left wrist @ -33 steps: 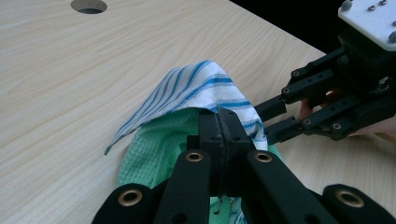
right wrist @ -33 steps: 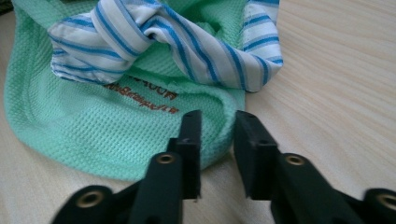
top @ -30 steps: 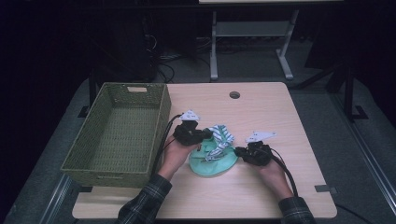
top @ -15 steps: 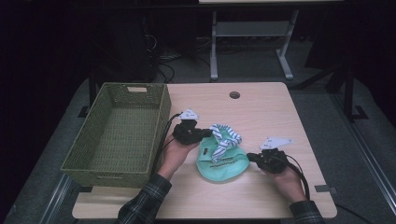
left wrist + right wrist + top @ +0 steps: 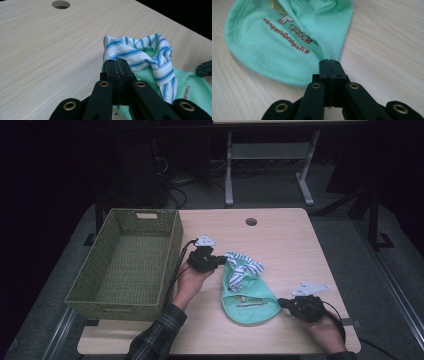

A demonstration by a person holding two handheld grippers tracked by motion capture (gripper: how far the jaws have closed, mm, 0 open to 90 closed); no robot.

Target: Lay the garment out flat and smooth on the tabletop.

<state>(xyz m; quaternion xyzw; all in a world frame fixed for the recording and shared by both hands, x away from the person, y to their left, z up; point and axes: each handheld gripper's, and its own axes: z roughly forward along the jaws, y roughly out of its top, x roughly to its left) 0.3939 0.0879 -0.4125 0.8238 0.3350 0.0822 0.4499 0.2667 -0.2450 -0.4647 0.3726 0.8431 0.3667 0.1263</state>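
A small mint-green garment (image 5: 248, 299) with brown print (image 5: 287, 32) lies spread on the wooden table (image 5: 280, 245). Its blue-and-white striped collar (image 5: 244, 266) is bunched at the far left end. My left gripper (image 5: 222, 262) is shut on that striped collar (image 5: 135, 53), its jaws (image 5: 117, 62) pressed together with the fabric folded over the tips. My right gripper (image 5: 281, 303) sits at the garment's near right corner. In the right gripper view its jaws (image 5: 329, 62) are shut on the green hem (image 5: 329, 51), which is drawn taut to the tips.
An empty green woven basket (image 5: 172, 245) stands at the table's left, right beside my left hand. A round cable hole (image 5: 251, 221) is in the far middle of the tabletop. The table's near edge is just behind my right hand. Table legs (image 5: 229, 175) stand beyond.
My right gripper has moved right and toward the near edge, drawing the green hem with it. The garment now lies longer and flatter. The left gripper has stayed put.
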